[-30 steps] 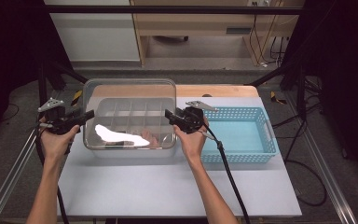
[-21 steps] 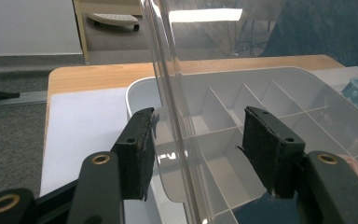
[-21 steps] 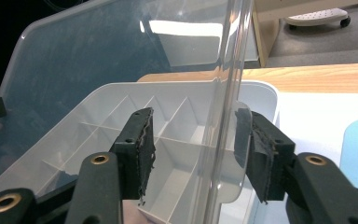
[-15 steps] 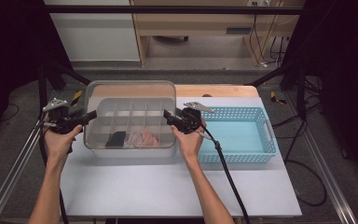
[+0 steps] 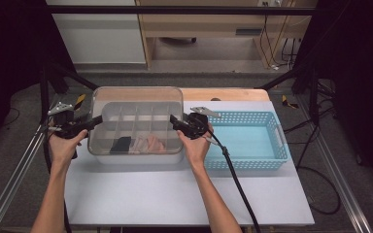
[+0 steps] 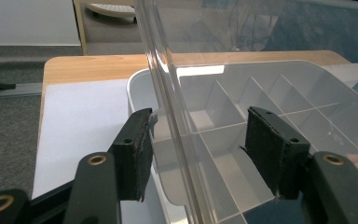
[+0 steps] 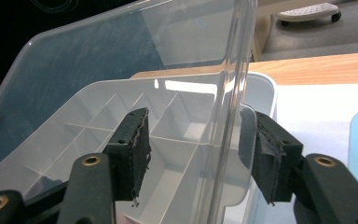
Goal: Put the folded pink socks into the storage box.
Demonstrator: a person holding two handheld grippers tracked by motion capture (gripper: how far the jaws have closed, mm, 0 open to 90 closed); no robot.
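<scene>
A clear plastic organizer box with several compartments sits on the white table, its clear hinged lid raised and tilted over it. My left gripper is at the lid's left edge and my right gripper at its right edge. In the left gripper view the lid's edge runs between the jaws of the left gripper, with gaps to the pads. The right gripper straddles the lid's other edge the same way. Both pairs of jaws have just been opening and stand open around the lid.
A light blue mesh basket stands right of the box, close to my right hand. A dark item and a pale pink one show in the box's front compartments. A wooden board lies behind the box.
The bright glare on the lid's front has gone and the box's contents now show through. Both hands have stayed at the lid's ends.
</scene>
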